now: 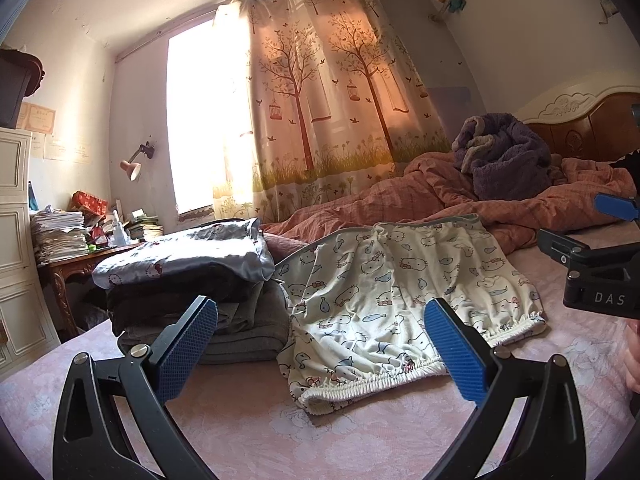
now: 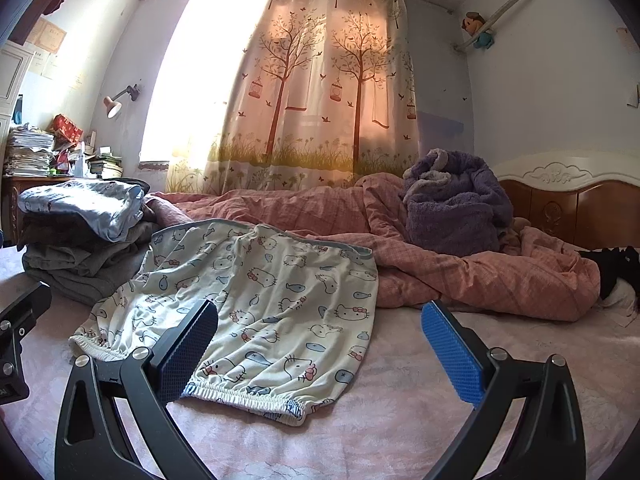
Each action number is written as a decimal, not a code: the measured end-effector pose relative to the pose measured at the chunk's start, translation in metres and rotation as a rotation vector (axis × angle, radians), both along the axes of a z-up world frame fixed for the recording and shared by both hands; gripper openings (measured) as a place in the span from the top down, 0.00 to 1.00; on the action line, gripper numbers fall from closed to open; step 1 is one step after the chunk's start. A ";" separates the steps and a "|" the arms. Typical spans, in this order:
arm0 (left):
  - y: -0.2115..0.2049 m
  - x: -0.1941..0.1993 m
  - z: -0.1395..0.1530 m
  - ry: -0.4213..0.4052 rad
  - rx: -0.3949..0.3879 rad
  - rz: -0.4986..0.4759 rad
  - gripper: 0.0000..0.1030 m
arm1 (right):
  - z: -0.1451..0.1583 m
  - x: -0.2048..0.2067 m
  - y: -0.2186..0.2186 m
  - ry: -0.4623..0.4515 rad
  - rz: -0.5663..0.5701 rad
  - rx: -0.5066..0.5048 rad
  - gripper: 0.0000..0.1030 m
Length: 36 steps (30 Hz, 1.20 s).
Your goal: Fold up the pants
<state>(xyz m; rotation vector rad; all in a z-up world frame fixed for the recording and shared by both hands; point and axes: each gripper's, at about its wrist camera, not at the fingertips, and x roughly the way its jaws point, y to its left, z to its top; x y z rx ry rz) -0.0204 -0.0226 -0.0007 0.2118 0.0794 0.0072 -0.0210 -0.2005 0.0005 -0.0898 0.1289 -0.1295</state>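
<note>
The pants (image 1: 404,300), a pale pair printed with cartoon cats and fish, are lying spread flat on the pink bed sheet (image 1: 248,416), waistband toward the far side and both elastic cuffs facing the cameras. The left gripper (image 1: 320,352) is hovering above the sheet in front of the near cuffs, its jaws standing wide apart and gripping nothing; its blue pads (image 1: 456,348) are framing the left leg of the garment without touching it. The right gripper (image 2: 320,348) is likewise being held wide open and empty, hanging just short of the right leg's cuff, one pad overlapping the fabric in the right wrist view, though contact cannot be confirmed. A stack of folded clothes (image 1: 192,280) is sitting just beside the pants on their left, apparently touching the waistband corner. A rumpled pink quilt (image 2: 460,264) is lying behind the garment, its edge meeting the waistband, with a purple blanket (image 2: 456,208) heaped on top. A tree-print curtain (image 2: 316,92) is hanging at the window behind the bed, and a wooden headboard (image 2: 568,200) is standing at the right
</note>
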 end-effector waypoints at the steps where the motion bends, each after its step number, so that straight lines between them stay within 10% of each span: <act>1: 0.002 0.001 0.000 0.004 -0.009 0.003 0.00 | 0.000 0.000 0.000 -0.003 -0.005 -0.002 0.00; 36: 0.017 0.013 0.000 0.067 -0.062 0.029 0.00 | -0.001 0.004 0.003 0.013 0.020 -0.013 0.00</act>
